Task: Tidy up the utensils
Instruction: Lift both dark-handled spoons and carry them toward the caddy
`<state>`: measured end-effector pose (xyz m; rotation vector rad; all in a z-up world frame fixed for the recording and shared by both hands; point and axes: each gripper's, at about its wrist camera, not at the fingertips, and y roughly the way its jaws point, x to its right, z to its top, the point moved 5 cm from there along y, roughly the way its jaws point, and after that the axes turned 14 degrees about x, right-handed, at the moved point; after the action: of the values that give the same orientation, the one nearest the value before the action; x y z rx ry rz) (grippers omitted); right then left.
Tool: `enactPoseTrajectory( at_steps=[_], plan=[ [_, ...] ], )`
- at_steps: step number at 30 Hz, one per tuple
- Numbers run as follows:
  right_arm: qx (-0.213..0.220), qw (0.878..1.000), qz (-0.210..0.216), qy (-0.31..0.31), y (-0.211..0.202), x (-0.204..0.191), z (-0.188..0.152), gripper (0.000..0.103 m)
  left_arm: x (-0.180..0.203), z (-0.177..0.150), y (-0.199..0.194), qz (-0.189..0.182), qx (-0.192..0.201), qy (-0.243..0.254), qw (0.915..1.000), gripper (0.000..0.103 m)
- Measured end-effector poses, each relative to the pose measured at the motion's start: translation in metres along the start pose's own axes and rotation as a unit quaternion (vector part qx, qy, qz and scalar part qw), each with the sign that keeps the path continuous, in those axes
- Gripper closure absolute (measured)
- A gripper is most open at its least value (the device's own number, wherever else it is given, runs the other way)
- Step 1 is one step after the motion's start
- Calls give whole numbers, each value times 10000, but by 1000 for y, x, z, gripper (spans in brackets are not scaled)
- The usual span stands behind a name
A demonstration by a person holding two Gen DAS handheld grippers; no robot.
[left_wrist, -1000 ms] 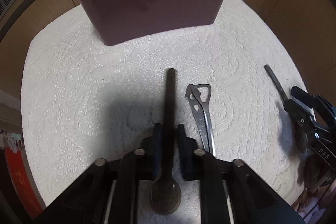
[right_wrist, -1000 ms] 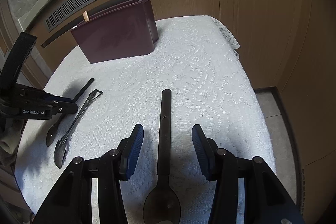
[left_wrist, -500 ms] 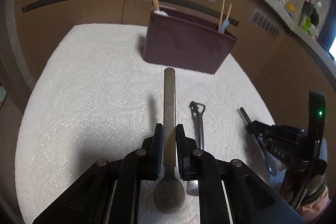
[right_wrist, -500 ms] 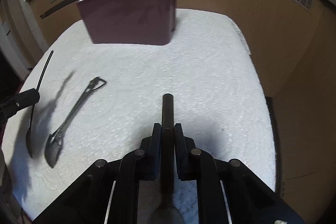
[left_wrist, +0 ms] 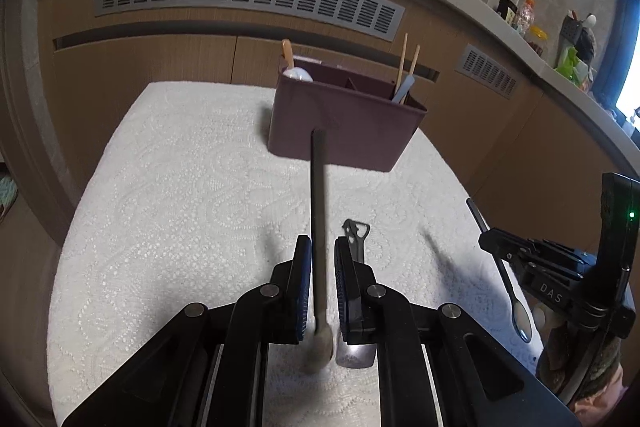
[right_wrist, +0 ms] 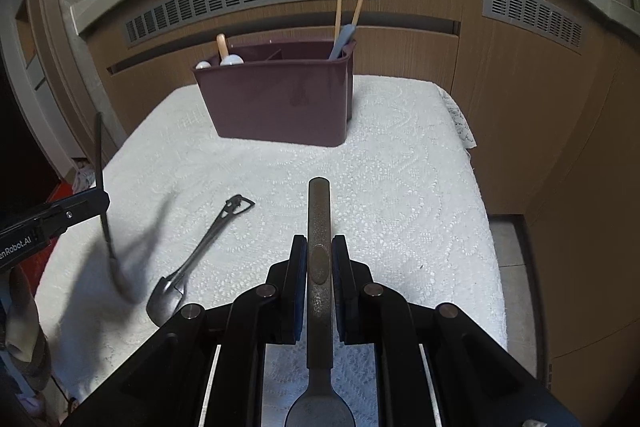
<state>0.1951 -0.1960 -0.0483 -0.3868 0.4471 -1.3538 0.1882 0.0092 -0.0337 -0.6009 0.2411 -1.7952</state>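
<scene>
A: How far along is the sorting?

B: I'd say partway. The caddy at the back of the cloth-covered counter already holds a few pieces: at its left end a wooden handle and two white round tops, at its right end two thin wooden sticks and one pale blue handle.

A: And what is left out?

B: Three spoons. The left gripper is clamped on the handle of a thin spoon, lifted clear of the cloth. One spoon with a cut-out handle lies loose on the counter between the two grippers. The right gripper has just been closing and is now pinched on the handle of a broad spoon, bowl towards the camera.

A: So none of those three is in yet?

B: Right. Two are in hand and well short of the caddy; the third is untouched.
</scene>
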Motion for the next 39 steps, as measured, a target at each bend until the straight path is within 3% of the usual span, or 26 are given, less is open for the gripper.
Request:
enactPoseTrajectory(
  at_steps=[7,11,16,22,24,26,30,33,36,39],
  plan=[
    [289,9996,50,-20,-7,-5,19,92,3,23,0,118,172,143,9997,92],
    [150,9999,-4,-25,-1,1,13,92,-13,12,20,283,-445,85,9986,90],
    [-124,9998,-72,115,14,11,0,92,-22,-11,62,113,-1428,-297,9892,84],
    [-214,9997,3,78,18,9,-9,92,-18,-15,122,638,-2318,537,9692,83],
    [-244,9997,21,93,19,9,-12,92,-18,-17,134,716,-2511,586,9635,80],
    [-262,9996,39,99,21,10,-14,92,-12,-16,140,752,-2525,770,9616,80],
    [-260,9995,78,147,25,12,-15,92,-4,-19,138,814,-2087,1053,9689,83],
    [-219,9994,108,243,25,13,-14,92,-5,-26,118,700,-1725,938,9780,90],
    [-71,9993,160,319,20,14,-9,92,-6,-31,84,376,-1416,580,9875,90],
    [21,9995,147,281,16,13,-5,92,-3,-27,49,315,-853,477,9947,90]
  ],
)
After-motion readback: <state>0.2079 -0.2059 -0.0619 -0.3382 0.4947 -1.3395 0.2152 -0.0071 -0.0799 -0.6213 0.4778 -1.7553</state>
